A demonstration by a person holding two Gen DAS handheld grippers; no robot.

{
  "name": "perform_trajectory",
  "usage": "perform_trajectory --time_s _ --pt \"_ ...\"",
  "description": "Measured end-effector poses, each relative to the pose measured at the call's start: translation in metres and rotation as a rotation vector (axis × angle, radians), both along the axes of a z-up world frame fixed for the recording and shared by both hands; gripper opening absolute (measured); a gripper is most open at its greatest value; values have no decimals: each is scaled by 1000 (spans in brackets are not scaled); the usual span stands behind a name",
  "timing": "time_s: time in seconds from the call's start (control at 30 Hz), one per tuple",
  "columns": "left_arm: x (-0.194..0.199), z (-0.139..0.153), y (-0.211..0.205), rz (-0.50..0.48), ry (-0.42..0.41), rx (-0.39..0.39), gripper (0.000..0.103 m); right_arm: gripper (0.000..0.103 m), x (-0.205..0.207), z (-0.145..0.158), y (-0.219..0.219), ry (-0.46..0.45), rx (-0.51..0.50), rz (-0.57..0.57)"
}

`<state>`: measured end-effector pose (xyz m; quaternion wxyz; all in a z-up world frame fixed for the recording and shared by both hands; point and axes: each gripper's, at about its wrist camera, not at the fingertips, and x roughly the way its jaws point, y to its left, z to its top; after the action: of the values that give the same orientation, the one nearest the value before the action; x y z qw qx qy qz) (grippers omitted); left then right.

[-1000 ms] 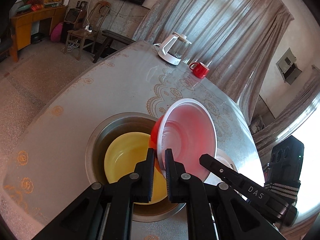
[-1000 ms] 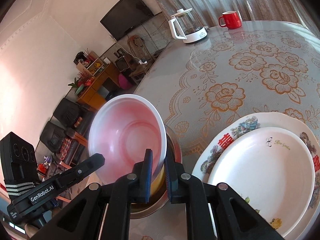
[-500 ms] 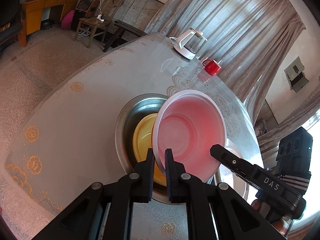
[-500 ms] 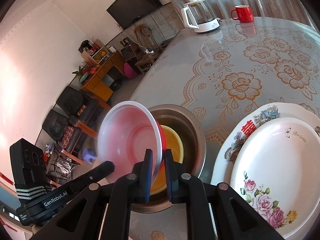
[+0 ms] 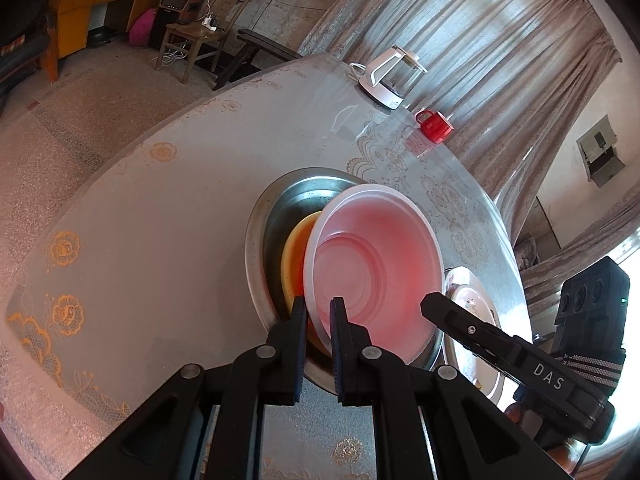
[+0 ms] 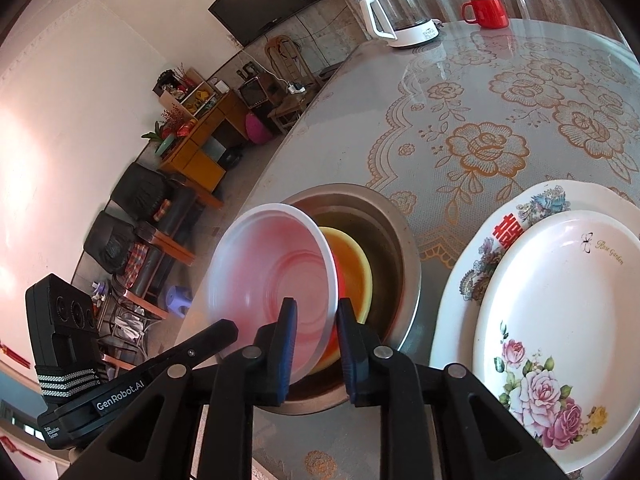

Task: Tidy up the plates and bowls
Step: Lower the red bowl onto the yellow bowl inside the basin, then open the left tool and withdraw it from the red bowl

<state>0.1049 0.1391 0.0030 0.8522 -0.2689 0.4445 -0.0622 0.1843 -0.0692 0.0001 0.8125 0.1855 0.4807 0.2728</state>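
Observation:
A red bowl with a pale inside (image 5: 376, 264) (image 6: 276, 264) hangs tilted over a metal basin (image 5: 276, 216) (image 6: 396, 248), partly covering the yellow bowl (image 5: 294, 256) (image 6: 356, 268) that lies in it. My left gripper (image 5: 319, 306) is shut on the red bowl's near rim. On the opposite side my right gripper (image 6: 317, 308) is opening its jaws. The rim still stands between them, with a gap at the outer pad. Each gripper's finger shows in the other's view, at the frame's lower edge.
Two stacked plates sit right of the basin, a white rose plate (image 6: 560, 300) on a patterned plate (image 6: 472, 272) (image 5: 472, 300). A kettle (image 5: 390, 76) (image 6: 400, 16) and a red mug (image 5: 434, 126) (image 6: 486, 10) stand at the far table edge. Bare flowered tablecloth lies between.
The red bowl has sunk toward the basin and now covers more of the yellow bowl. My right gripper's jaws have parted from a tight grip on the rim. The left grip is unchanged.

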Motion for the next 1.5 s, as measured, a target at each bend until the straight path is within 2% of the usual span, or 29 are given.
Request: perform_trajectory --time_s 0.3,0.37,0.6,0.73,0.93,1.2,1.5 --pt "2 -2 1 14 -6 23 10 23 -1 -4 -3 -6 -23 -24" --pt "3 -1 0 23 -8 39 10 21 -1 -5 -1 -17 -41 -24" --pt "7 -1 -6 50 -53 167 13 15 -6 -2 3 -83 -133 -35" --pt "5 0 -17 48 -92 277 14 15 -4 -5 5 -84 -151 -33" --pt "7 -4 -24 33 -113 344 14 18 -2 -3 15 -116 -215 -8" --pt "10 -6 -30 31 -144 408 17 17 -3 -6 35 -192 -349 38" --pt "9 -6 -31 27 -154 416 19 14 1 -6 38 -186 -371 33"
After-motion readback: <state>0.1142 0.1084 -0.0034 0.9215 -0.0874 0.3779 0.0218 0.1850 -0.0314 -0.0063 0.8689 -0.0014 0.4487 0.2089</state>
